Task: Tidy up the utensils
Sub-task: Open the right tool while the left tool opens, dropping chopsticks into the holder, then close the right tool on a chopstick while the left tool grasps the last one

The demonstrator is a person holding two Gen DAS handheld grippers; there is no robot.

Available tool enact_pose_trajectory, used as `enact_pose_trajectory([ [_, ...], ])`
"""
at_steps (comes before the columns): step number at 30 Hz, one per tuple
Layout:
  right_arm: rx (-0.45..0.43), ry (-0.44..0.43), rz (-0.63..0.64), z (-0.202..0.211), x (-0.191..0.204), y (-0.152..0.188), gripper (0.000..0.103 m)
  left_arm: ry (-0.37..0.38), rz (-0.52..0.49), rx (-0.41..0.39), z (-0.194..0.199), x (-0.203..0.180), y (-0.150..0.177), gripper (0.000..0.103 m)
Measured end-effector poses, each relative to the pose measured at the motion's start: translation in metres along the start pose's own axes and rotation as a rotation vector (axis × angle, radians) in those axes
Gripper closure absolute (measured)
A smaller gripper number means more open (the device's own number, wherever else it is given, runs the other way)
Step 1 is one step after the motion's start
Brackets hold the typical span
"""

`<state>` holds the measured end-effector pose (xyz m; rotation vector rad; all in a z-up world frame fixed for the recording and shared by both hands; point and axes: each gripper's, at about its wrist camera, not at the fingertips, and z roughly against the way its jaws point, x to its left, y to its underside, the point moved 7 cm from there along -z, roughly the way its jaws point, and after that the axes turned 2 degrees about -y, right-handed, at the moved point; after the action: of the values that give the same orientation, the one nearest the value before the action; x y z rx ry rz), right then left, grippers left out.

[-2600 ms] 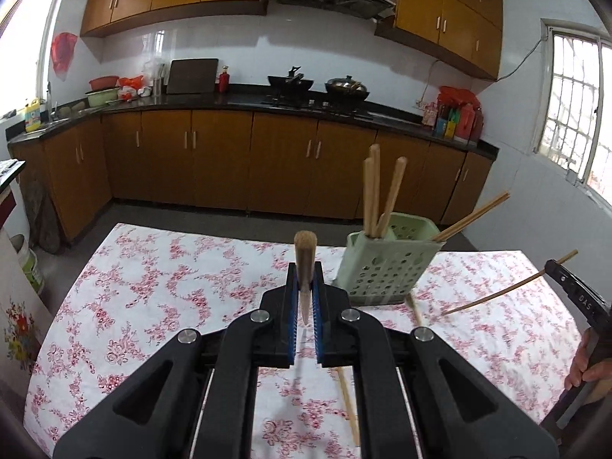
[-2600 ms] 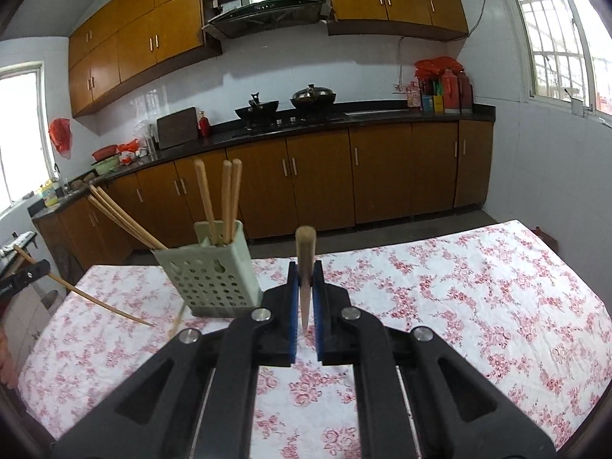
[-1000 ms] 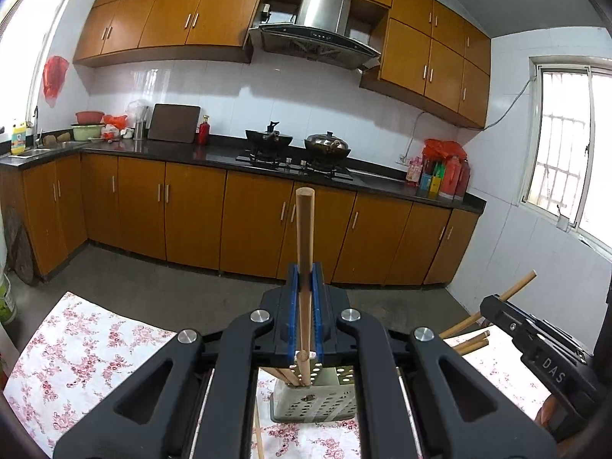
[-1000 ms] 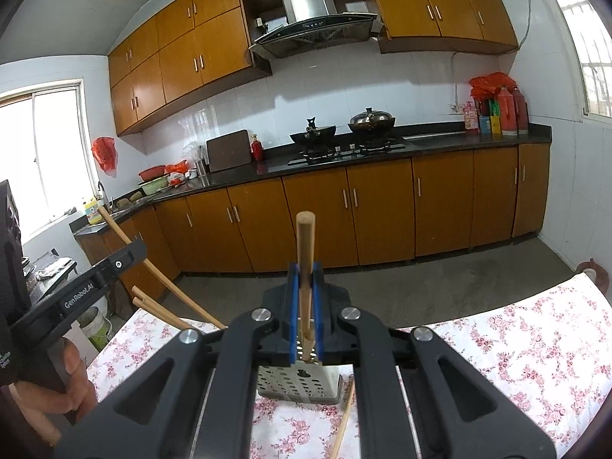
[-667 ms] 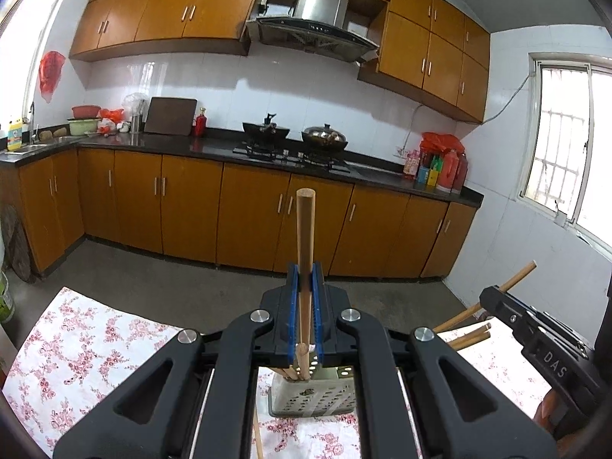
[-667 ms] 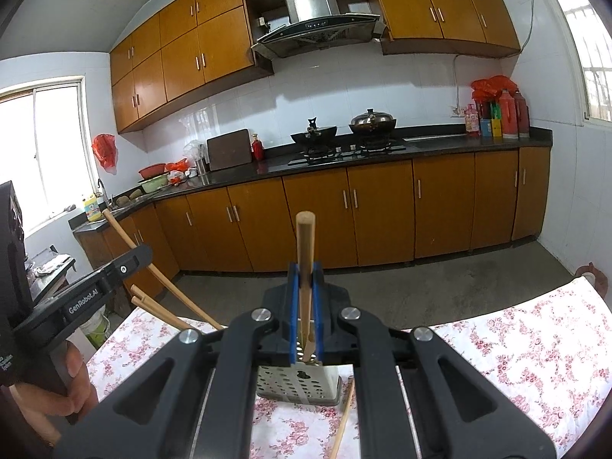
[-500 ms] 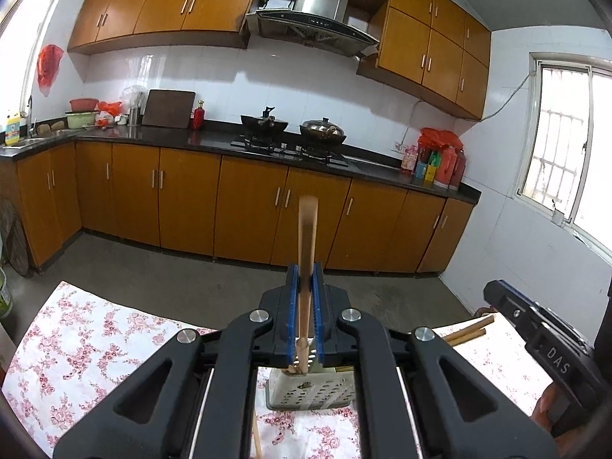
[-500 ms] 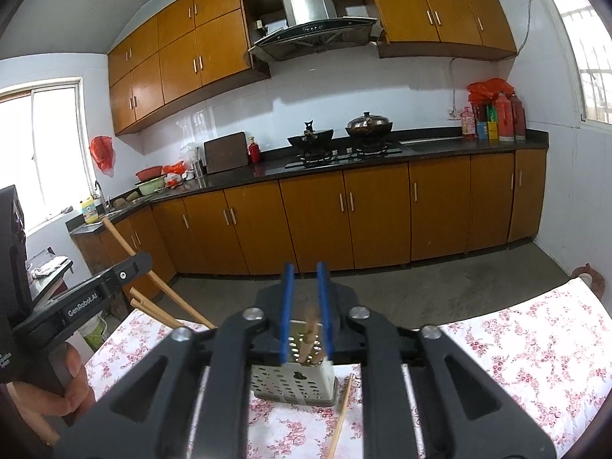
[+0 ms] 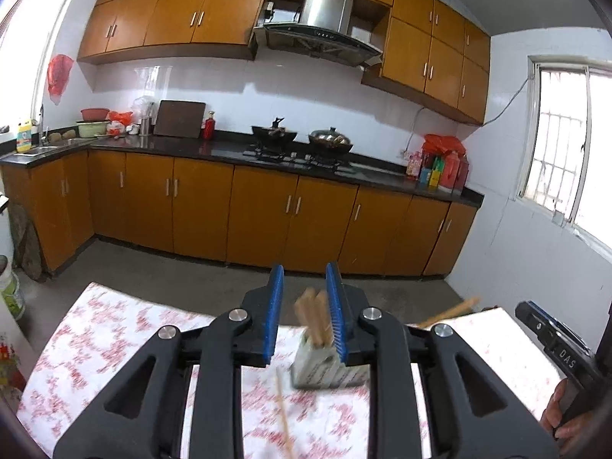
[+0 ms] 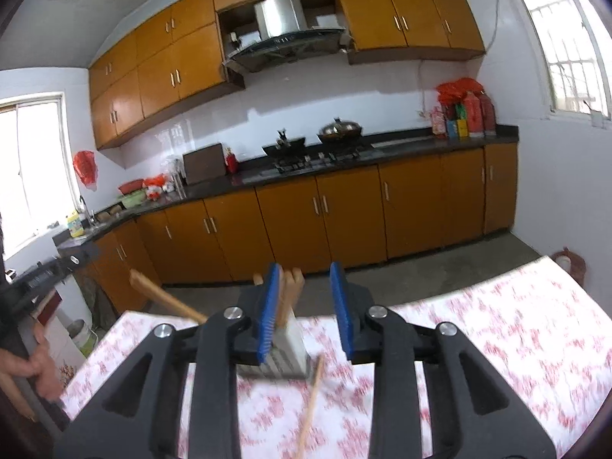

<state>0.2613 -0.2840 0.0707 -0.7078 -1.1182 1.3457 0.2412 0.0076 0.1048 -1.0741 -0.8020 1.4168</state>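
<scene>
A pale green perforated utensil holder stands on the floral tablecloth with several wooden chopsticks upright in it. My left gripper is open and empty just above the holder. My right gripper is open and empty, with the holder and its chopsticks just beyond its left pad. One loose chopstick lies on the cloth in front of the holder; it also shows in the right wrist view. Another chopstick leans out of the holder sideways.
The other hand-held gripper shows at each view's edge: the right one and the left one. Wooden kitchen cabinets and a dark counter with a stove stand beyond the table. The far table edge is close behind the holder.
Both grippers have opened and let go of their chopsticks, which now stand in the holder. Both views are blurred as the grippers move.
</scene>
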Motion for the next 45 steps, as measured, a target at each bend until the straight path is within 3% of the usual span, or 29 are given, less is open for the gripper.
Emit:
enact_pose_trajectory([
  [9,0.331,0.047,-0.027,-0.038,-0.012,0.146,0.069,-0.082,-0.002,0.195,-0.004,0.043,0.093,0.077],
  [16,0.487,0.004,-0.035,-0.06,0.014,0.215,0.069,-0.114,0.023,0.349,-0.015,0.067,0.16,0.077],
  [24,0.519,0.057,0.027,-0.077,0.023,0.232,0.072,-0.091,0.041,0.415,-0.018,0.065,0.195,0.077],
  [28,0.505,0.099,0.052,-0.079,0.019,0.229,0.094,-0.073,0.049,0.431,-0.022,0.059,0.202,0.077],
  [33,0.495,0.139,0.032,-0.078,0.001,0.224,0.095,-0.048,0.053,0.446,-0.027,0.049,0.209,0.077],
  [38,0.473,0.256,-0.071,-0.075,-0.046,0.215,0.095,-0.016,0.035,0.472,-0.032,0.034,0.221,0.077],
  [45,0.464,0.276,-0.115,-0.07,-0.07,0.215,0.095,0.021,-0.012,0.525,-0.046,0.005,0.242,0.077],
])
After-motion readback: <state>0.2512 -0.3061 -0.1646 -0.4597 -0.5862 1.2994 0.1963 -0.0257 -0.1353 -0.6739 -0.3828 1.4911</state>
